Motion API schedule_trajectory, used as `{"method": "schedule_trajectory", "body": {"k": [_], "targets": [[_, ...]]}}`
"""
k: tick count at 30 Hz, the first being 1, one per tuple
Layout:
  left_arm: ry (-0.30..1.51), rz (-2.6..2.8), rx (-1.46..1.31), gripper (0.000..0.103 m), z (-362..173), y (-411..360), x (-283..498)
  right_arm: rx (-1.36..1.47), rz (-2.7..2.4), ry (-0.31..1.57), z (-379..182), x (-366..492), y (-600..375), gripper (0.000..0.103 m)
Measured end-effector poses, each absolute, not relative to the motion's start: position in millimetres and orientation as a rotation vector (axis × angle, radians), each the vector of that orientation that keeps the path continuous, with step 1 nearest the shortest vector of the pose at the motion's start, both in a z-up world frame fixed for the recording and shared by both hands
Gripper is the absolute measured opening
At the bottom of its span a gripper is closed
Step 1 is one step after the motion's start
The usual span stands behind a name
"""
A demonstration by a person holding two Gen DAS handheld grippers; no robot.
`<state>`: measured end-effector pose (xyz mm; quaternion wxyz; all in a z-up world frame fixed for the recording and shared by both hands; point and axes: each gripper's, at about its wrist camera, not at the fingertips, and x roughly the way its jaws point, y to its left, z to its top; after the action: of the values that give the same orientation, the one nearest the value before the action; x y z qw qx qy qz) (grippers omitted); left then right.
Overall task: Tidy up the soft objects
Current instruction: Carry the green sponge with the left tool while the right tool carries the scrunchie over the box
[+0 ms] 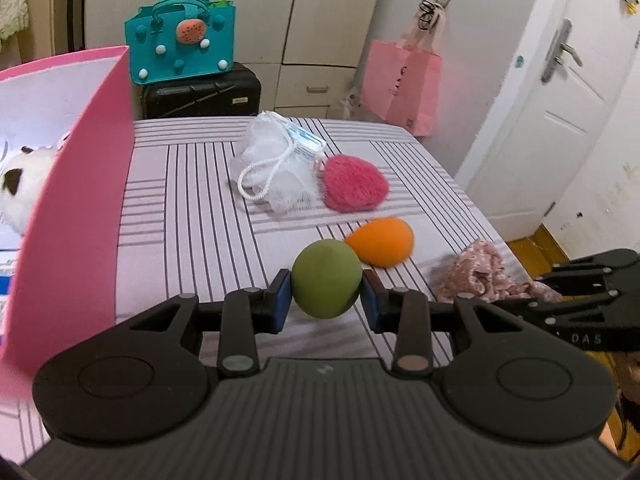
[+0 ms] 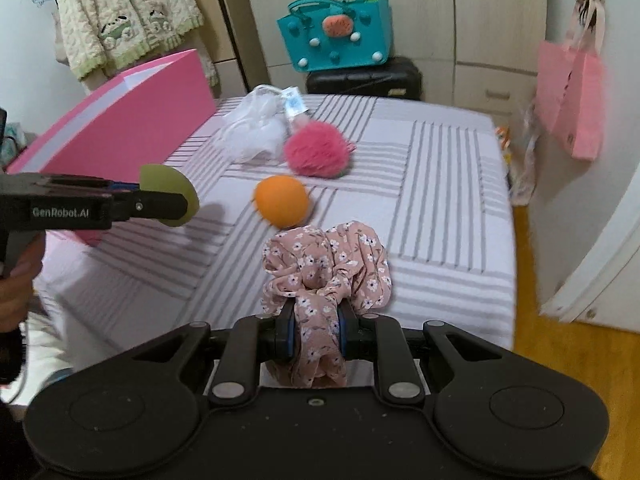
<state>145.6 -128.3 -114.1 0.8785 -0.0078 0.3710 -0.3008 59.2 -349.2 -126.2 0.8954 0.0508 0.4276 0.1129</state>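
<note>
Left gripper point(image 1: 326, 300): jaws part-closed, pads pinching green sponge ball point(image 1: 326, 284), lifted clear of striped bedsheet point(image 1: 192, 220). Right gripper point(image 2: 316, 334): jaws nearly closed on floral scrunchie point(image 2: 326, 268). Orange sponge point(image 2: 282, 200) on sheet at 12 o'clock beyond; pink fluffy puff point(image 2: 318, 146) farther, mesh pouch point(image 2: 256, 132) touching it at 10 o'clock. Pink box point(image 2: 120, 120) at 10 o'clock.

Both grippers were matte black plastic with ribbed bodies, round pivot discs and silver rivets. The left gripper point(image 1: 326, 302) and right gripper point(image 2: 316, 334) had blue finger pads point(image 1: 282, 300). White "GenRobot.AI" lettering point(image 2: 66, 212) marked the left gripper's side.
</note>
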Motion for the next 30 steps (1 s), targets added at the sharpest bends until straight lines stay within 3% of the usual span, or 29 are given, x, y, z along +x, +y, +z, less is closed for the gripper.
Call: {"method": "schedule_trajectory", "body": {"k": [10, 17, 30], "targets": [[0.847, -0.693, 0.047, 0.036, -89.8, -99.7, 110.8, 0.182, 0.347, 0.937, -105.4, 39.3, -321.5, 0.022], [0.993, -0.721, 0.041, 0.035, -78.9, -70.5, 95.4, 0.22, 0.455, 0.97, -83.6, 34.6, -293.6, 0.022], [0.953, -0.72, 0.115, 0.035, -30.0, -11.0, 58.8, 0.176, 0.633, 0.994, -39.1, 36.8, -225.9, 0.023]]}}
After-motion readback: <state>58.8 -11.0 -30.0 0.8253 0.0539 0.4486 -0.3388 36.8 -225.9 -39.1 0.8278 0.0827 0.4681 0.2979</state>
